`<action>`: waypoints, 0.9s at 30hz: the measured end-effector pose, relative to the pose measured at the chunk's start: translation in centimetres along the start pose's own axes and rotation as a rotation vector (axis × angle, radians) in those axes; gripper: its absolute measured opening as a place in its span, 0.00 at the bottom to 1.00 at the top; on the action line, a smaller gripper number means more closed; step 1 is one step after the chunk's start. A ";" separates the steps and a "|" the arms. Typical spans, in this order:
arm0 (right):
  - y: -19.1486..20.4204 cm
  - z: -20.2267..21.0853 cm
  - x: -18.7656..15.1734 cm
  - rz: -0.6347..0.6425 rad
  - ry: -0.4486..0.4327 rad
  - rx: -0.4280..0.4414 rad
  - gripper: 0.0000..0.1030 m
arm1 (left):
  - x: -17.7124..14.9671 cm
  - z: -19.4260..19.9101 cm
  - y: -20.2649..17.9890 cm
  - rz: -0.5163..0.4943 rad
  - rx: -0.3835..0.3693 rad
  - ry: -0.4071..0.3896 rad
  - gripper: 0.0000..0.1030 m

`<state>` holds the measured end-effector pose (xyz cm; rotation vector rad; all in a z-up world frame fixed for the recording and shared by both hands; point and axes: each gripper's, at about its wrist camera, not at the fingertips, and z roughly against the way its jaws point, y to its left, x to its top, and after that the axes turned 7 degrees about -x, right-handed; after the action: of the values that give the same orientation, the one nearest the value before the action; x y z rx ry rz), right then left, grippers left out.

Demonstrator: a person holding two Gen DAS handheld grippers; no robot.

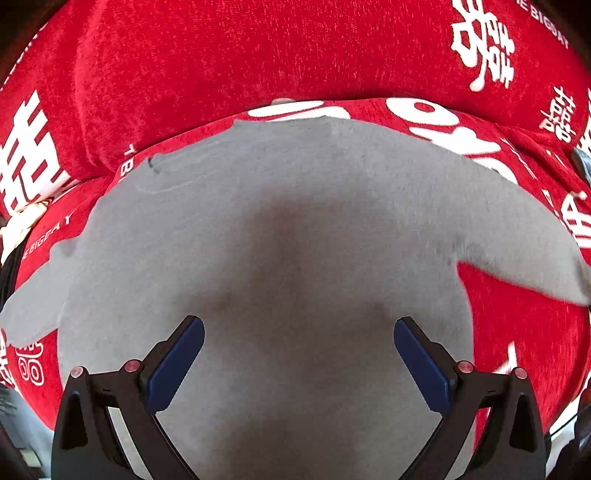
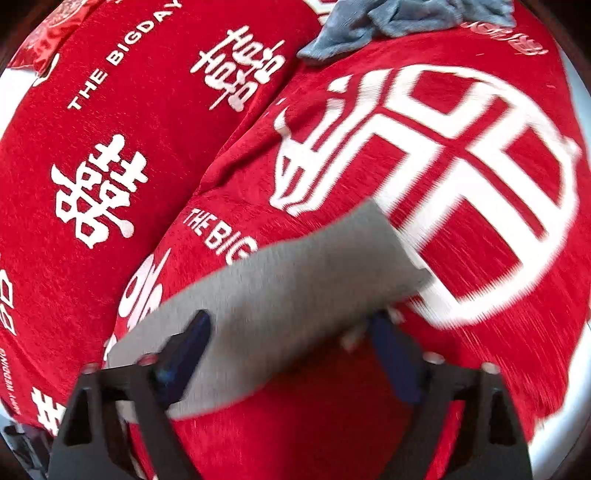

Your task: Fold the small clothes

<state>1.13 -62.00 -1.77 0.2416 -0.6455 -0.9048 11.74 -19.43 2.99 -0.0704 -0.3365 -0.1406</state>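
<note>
While the grey garment (image 1: 295,229) lies spread flat on the red cover (image 1: 221,55), it fills most of my left wrist view, its body broad under the camera and one sleeve-like flap reaching out to each side. Fabric looks smooth, with a faint curved seam and a small dark mark near its far edge.

Left gripper (image 1: 299,328) hangs above the middle of the garment, pointing steeply down. Jaws wide, blue pads well apart, nothing between them; I cannot tell whether the tips touch the cloth.

Right wrist view: a strip of the same grey garment (image 2: 280,288) runs diagonally across the frame, much blurred. Right gripper (image 2: 291,328) sits at this strip. Jaws partly open; one blue pad lies over the grey cloth, the other at the strip's edge. Pads do not appear to press the cloth, but with the blur I cannot be sure.

Red cover carries white double-happiness characters and the words "THE BIGDAY". It rises into a padded fold beyond the garment's far edge. A second cloth, blue-grey and crumpled (image 2: 388,22), lies near the far edge of the cover, well apart from the grey garment.
</note>
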 end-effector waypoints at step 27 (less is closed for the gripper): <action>3.5 2.7 0.3 0.178 -0.142 -0.082 0.06 | 0.4 -2.8 -0.6 0.085 -0.101 0.012 1.00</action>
<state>1.89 -59.96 2.08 0.0458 -0.7471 -0.7798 12.93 -20.37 0.50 -0.1839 -0.3137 -0.0736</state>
